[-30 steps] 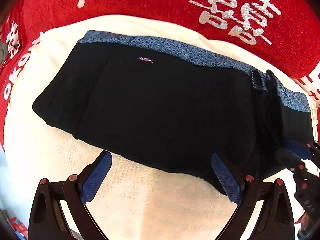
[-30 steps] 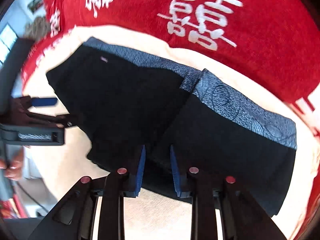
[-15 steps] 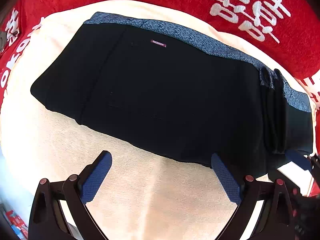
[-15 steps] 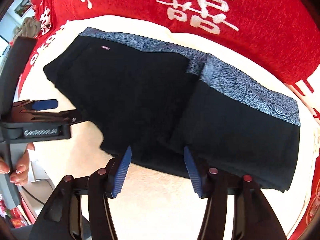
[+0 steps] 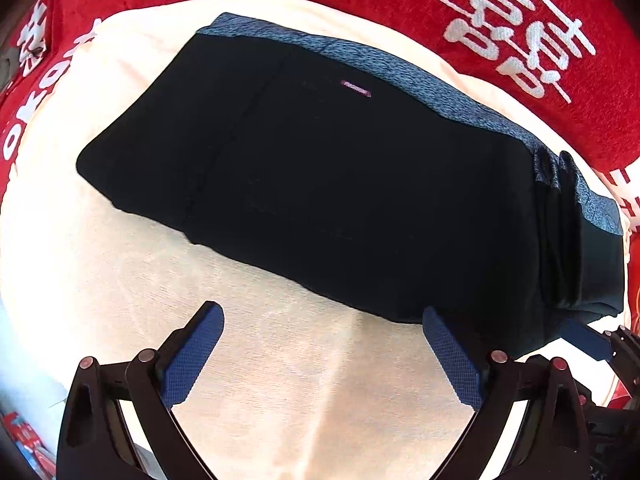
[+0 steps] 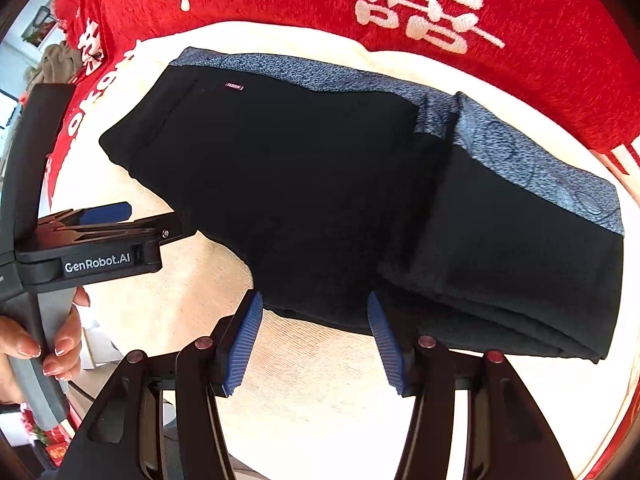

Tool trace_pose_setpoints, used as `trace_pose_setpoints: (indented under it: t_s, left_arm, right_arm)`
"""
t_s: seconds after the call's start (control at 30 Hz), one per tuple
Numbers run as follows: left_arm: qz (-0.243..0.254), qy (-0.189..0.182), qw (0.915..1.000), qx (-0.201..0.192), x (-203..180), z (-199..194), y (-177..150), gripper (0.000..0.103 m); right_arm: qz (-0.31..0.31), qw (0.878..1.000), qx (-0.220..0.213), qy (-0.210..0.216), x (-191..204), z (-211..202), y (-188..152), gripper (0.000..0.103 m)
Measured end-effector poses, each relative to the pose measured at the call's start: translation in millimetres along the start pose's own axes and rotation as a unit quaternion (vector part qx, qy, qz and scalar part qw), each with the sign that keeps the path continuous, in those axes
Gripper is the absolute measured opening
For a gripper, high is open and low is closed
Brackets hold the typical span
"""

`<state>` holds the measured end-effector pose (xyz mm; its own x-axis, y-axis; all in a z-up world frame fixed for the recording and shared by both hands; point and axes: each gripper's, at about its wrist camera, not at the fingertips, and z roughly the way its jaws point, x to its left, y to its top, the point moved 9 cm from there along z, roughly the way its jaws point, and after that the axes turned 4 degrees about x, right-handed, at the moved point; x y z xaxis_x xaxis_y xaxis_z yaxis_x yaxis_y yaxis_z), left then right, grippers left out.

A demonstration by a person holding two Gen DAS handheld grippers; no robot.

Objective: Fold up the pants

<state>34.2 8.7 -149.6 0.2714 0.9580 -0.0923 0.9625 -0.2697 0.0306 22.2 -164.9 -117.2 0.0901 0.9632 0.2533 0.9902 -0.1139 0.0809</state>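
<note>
Tools, left [image 5: 320, 354] and right [image 6: 314, 340], hover spread-fingered beside folded pants [image 6: 340, 200].

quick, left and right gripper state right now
left hand-held gripper: open, holding nothing
right hand-held gripper: open, holding nothing, pants lie just ahead

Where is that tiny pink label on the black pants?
The pink label sits on the pants near their far edge, just below the blue-grey waistband. It lies left of centre in the right wrist view, beyond both grippers.
</note>
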Motion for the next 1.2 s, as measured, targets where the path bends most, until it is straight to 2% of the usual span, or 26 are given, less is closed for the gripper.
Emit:
trace_pose_setpoints:
  t_s: [0.2,0.37,0.77,0.87,1.0,1.13,1.2]
  left_arm:
    - [-0.007,0.000,1.0000,-0.002,22.3,-0.6,3.2,0.100]
    - [-0.011,-0.006,0.9999,-0.003,24.0,0.7,7.1,0.100]
    - [-0.076,-0.063,0.9944,-0.036,73.4,-8.2,23.3,0.100]
    - [-0.111,-0.101,0.9872,-0.053,89.3,-12.9,27.8,0.100]
    - [-0.161,-0.168,0.9701,-0.069,103.8,-5.3,29.0,0.100]
    - [-0.166,-0.224,0.9556,-0.095,98.3,-7.0,38.4,0.100]
    - [-0.175,-0.257,0.9452,-0.100,92.7,-6.0,46.4,0.100]
  right_arm:
    - [0.016,1.000,0.014,0.009,7.8,13.1,1.5,0.060]
    - [0.014,1.000,0.018,0.002,10.1,18.6,2.2,0.064]
    - [0.014,1.000,0.021,-0.001,14.5,23.9,3.2,0.069]
    - [0.011,1.000,0.021,-0.005,15.8,24.7,3.5,0.069]
    - [0.011,1.000,0.022,-0.006,16.5,25.6,3.9,0.069]
    - [0.007,1.000,0.020,-0.009,18.0,27.0,2.8,0.069]
    - [0.005,1.000,0.017,-0.011,18.3,27.4,1.5,0.070]
